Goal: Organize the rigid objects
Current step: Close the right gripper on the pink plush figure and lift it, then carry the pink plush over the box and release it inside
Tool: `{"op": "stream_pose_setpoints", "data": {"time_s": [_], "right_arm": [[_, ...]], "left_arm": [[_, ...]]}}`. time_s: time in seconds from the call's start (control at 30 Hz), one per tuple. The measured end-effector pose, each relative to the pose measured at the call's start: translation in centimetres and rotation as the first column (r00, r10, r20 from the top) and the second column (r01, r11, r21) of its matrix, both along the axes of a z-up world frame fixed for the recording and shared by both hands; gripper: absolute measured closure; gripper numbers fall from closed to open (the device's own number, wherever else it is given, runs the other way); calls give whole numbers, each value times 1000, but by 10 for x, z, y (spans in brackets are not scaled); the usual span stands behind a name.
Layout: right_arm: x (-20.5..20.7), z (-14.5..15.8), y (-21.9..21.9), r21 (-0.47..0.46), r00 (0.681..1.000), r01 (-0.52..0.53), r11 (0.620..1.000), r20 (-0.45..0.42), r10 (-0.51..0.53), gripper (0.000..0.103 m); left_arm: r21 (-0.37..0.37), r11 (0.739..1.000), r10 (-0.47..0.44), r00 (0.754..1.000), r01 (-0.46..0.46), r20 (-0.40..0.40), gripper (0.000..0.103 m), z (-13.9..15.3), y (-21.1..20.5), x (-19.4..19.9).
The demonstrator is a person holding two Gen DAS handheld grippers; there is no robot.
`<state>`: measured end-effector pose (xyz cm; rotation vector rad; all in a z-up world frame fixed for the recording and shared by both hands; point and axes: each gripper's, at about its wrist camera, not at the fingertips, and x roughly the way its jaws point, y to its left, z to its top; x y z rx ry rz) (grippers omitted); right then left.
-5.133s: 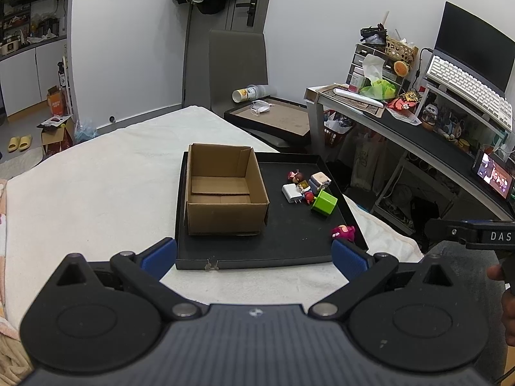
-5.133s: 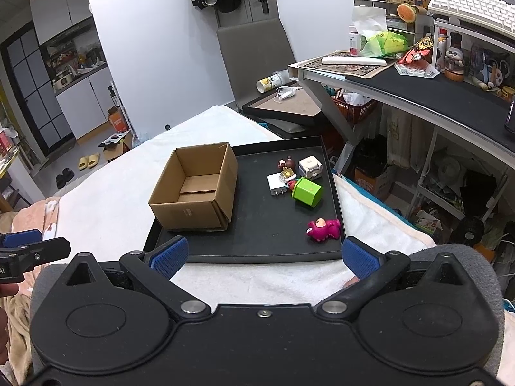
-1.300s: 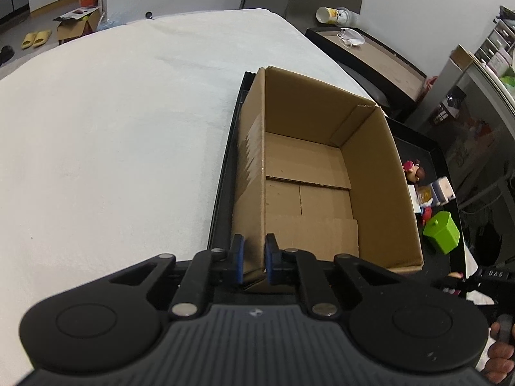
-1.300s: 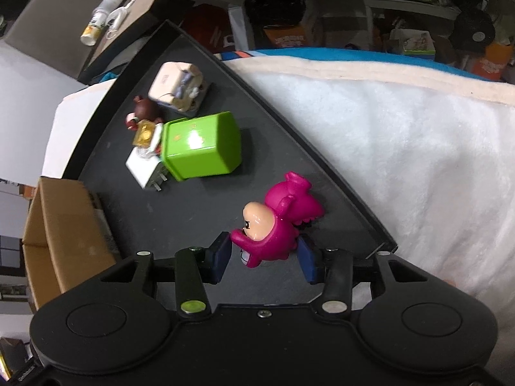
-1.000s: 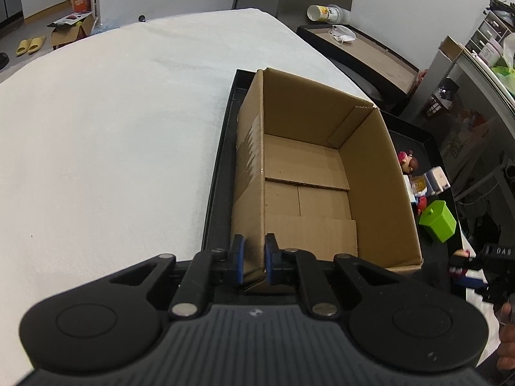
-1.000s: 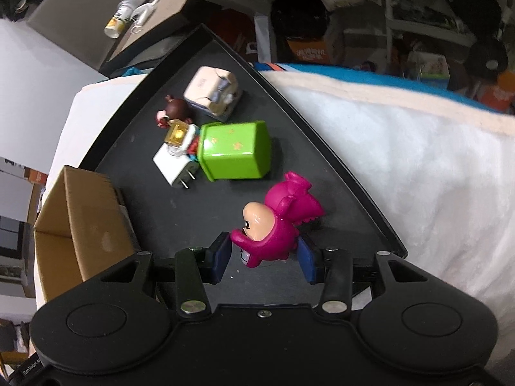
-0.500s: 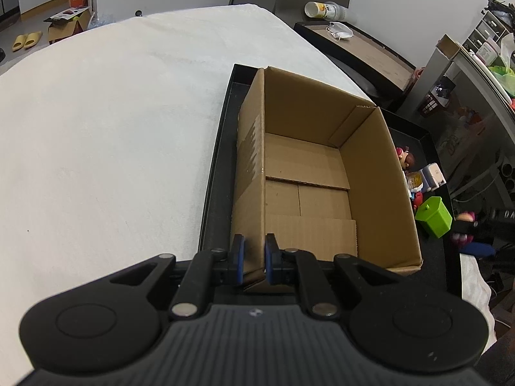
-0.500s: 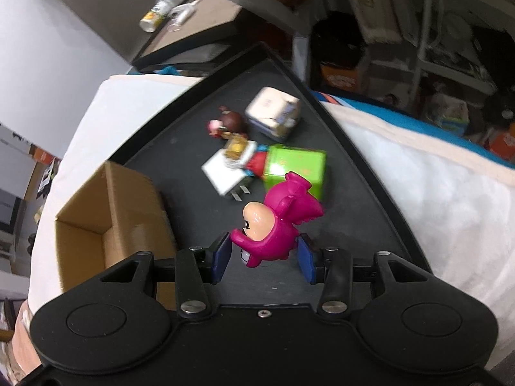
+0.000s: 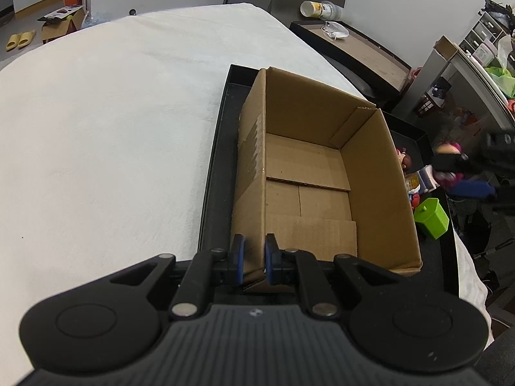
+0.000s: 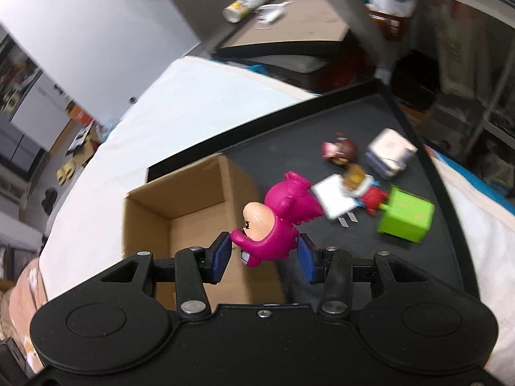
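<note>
An open cardboard box (image 9: pixel 309 173) stands on the black tray (image 9: pixel 215 167), nothing inside it. My left gripper (image 9: pixel 254 259) is shut on the box's near left wall. My right gripper (image 10: pixel 264 257) is shut on a magenta toy figure (image 10: pixel 280 222) and holds it in the air, just right of the cardboard box (image 10: pixel 180 212). In the left wrist view that magenta figure (image 9: pixel 449 160) shows blurred at the right edge. On the tray's right part lie a green cube (image 10: pixel 407 217), a white charger (image 10: pixel 334 201), a brown-haired figurine (image 10: pixel 341 152) and a white block (image 10: pixel 389 154).
The tray (image 10: pixel 283 128) rests on a white cloth-covered surface (image 9: pixel 112 112). Beyond it are a low dark table with a cup (image 9: pixel 317 8) and a mask, and a cluttered desk (image 9: pixel 482 64) at the right. Slippers and a small carton lie on the floor at far left.
My right gripper has lifted the magenta figure off the tray and carried it left toward the box, rolling as it went. The left gripper has kept its hold on the box wall.
</note>
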<state>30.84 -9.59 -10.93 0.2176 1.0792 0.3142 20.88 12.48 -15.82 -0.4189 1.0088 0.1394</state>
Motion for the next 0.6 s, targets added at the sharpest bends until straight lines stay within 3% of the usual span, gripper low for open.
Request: {"op": "stream_pose_setpoints", "data": {"time_s": [0.6], "right_arm": [[22, -20, 103, -133, 974, -228, 965, -13, 228, 59]], "left_arm": [[-57, 998, 24, 1000, -25, -16, 91, -1, 10, 2]]}}
